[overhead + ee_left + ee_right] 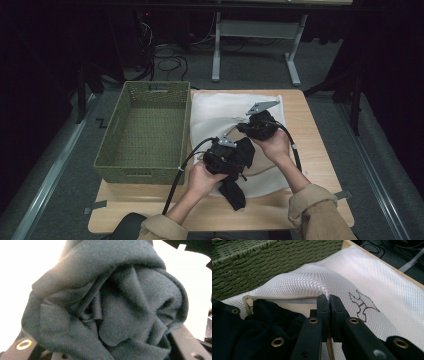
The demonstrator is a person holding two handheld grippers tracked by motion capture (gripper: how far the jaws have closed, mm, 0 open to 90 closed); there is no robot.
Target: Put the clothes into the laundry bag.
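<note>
Dark garment (107,307): soft, light, bunched in left claw (226,156); white mesh bag (367,277): limp, rim pinched by closed right claw (329,298).

Left claw (110,350) — buried under dark cloth (107,302)

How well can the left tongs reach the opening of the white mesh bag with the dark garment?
Probably yes. The right tongs pinch the white mesh bag edge and lift it, and the left tongs hold the bunched dark garment just beside that opening.
</note>
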